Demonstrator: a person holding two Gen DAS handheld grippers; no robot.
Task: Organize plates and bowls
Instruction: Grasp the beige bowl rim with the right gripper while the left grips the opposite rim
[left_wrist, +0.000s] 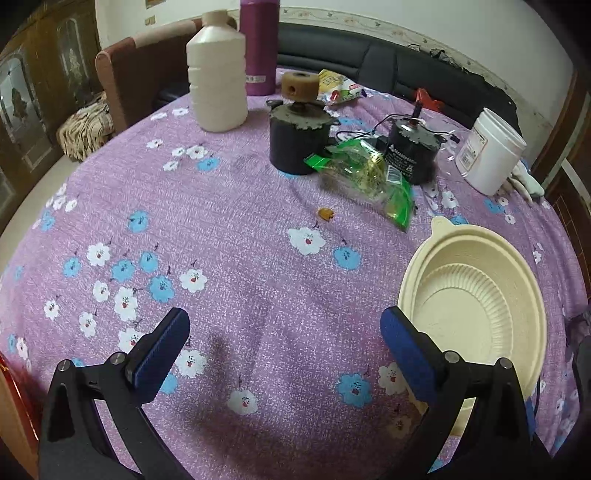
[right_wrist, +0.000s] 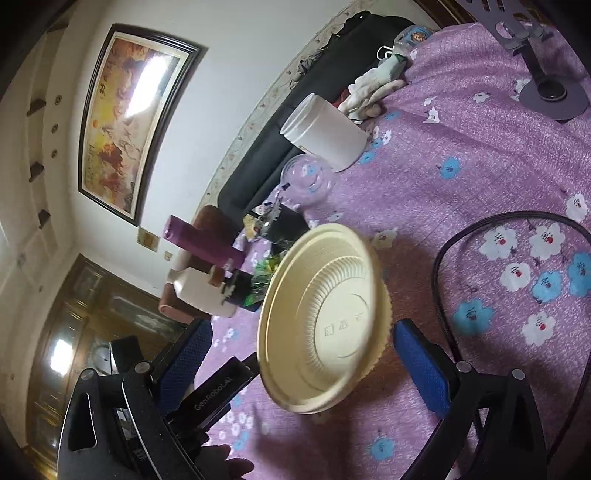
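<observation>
A cream plastic bowl (left_wrist: 513, 280) with a ribbed cream plate (left_wrist: 461, 310) nested inside it rests on the purple flowered tablecloth (left_wrist: 240, 258) at the right. My left gripper (left_wrist: 284, 336) is open and empty, hovering above the cloth; its right finger (left_wrist: 406, 358) is close to the bowl's near rim. In the right wrist view the same bowl (right_wrist: 280, 295) and nested plate (right_wrist: 332, 314) lie between the fingers of my right gripper (right_wrist: 303, 343), which is open and touches nothing. The view is strongly tilted.
A white bottle (left_wrist: 216, 74), a purple flask (left_wrist: 258, 44), two dark motors (left_wrist: 295, 140), a green snack bag (left_wrist: 369, 177) and a white jar (left_wrist: 487, 151) stand behind. A black cable (right_wrist: 461, 258), a clear cup (right_wrist: 306, 177) and a grey stand (right_wrist: 550, 96) lie in the right wrist view.
</observation>
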